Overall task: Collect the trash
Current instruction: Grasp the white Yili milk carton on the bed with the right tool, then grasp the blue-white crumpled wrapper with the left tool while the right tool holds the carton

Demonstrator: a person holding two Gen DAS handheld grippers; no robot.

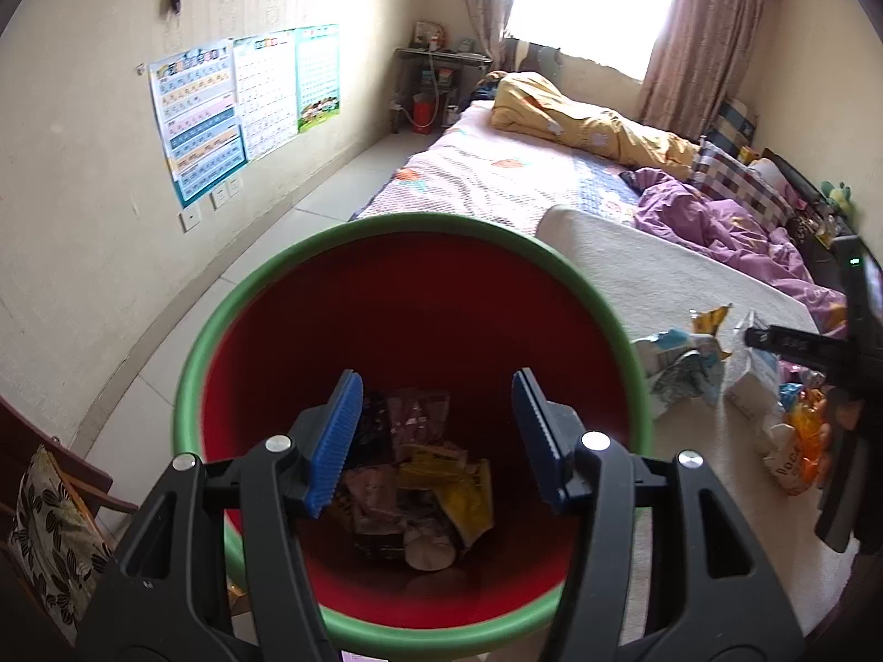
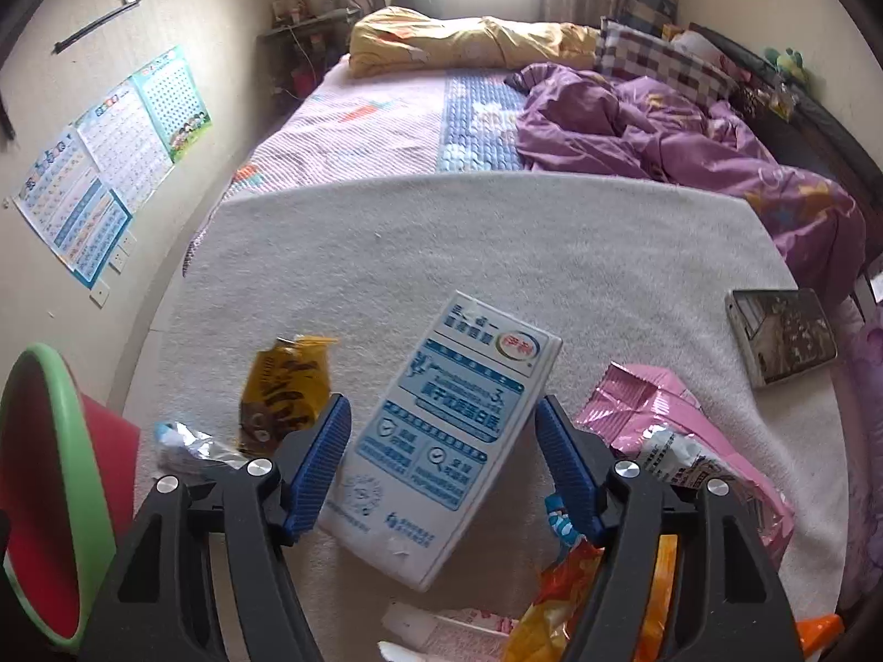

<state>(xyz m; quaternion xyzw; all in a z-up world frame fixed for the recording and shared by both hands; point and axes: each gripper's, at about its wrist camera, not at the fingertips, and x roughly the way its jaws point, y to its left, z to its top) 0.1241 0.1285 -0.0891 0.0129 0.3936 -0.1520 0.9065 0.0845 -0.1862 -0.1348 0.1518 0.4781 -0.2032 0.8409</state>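
My left gripper (image 1: 436, 436) is open and empty over the mouth of a red bin with a green rim (image 1: 309, 254), which holds several wrappers (image 1: 419, 474). The bin also shows at the left edge of the right wrist view (image 2: 66, 441). My right gripper (image 2: 441, 463) is open, its jaws on either side of a white and blue carton (image 2: 441, 441) lying on the white blanket (image 2: 441, 243). Around it lie a yellow-brown wrapper (image 2: 287, 386), a silver wrapper (image 2: 193, 444), a pink bag (image 2: 657, 402) and an orange wrapper (image 2: 557, 596).
A bed with a yellow quilt (image 2: 458, 38), a purple quilt (image 2: 690, 132) and a checked pillow (image 2: 662, 55) fills the room. A tablet (image 2: 783, 334) lies on the blanket at right. Posters (image 1: 221, 105) hang on the left wall. A chair (image 1: 49, 507) stands at lower left.
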